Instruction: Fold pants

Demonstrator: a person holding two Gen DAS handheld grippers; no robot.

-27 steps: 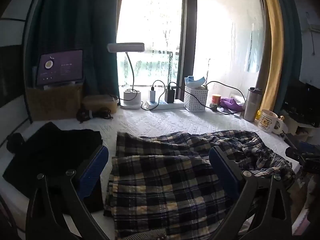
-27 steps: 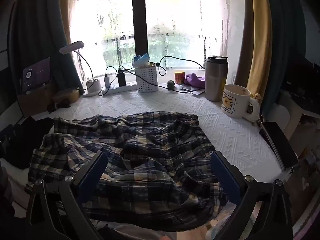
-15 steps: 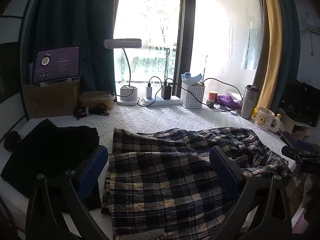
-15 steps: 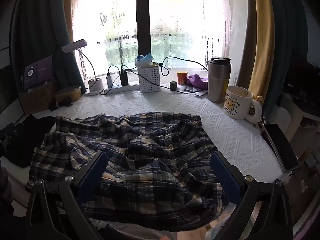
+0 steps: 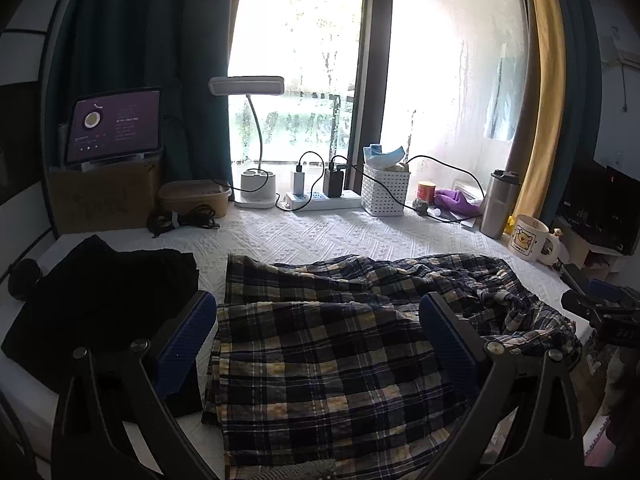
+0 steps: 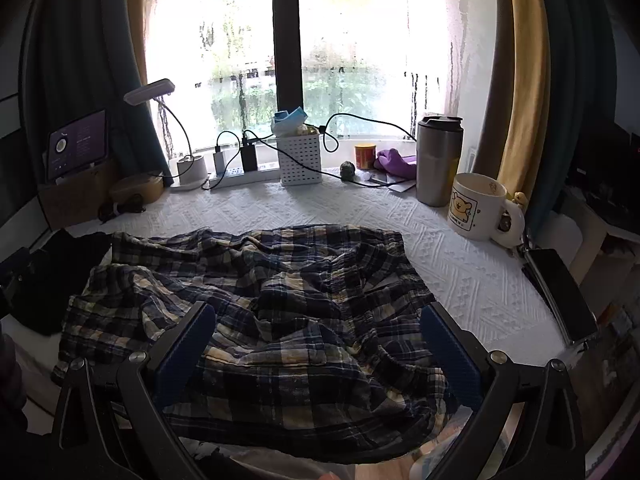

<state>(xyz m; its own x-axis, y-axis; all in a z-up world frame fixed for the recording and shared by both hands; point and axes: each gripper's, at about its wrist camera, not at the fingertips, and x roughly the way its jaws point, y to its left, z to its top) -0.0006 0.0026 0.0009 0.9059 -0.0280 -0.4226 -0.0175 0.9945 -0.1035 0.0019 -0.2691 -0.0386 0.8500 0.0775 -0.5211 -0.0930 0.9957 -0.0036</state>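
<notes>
both my grippers are spread wide with nothing between the pads. the left gripper [image 5: 318,338] hangs over the flatter leg end of the plaid pants [image 5: 340,356], and the right gripper [image 6: 318,344] over the rumpled waist end, neither touching cloth as far as i can tell. the pants lie across the white textured tablecloth [image 6: 460,272], their near edge drooping off the front of the table. a black garment [image 5: 100,300] sits just beside the leg end on my left; a mug [image 6: 478,210] and tumbler [image 6: 438,160] stand well apart at the right rear. i'd say folding hasn't properly begun: this is the approach before a first grasp. next i'd need to lower each gripper onto an edge, pinch only the intended layers, and flatten the bunched waist first.
</notes>
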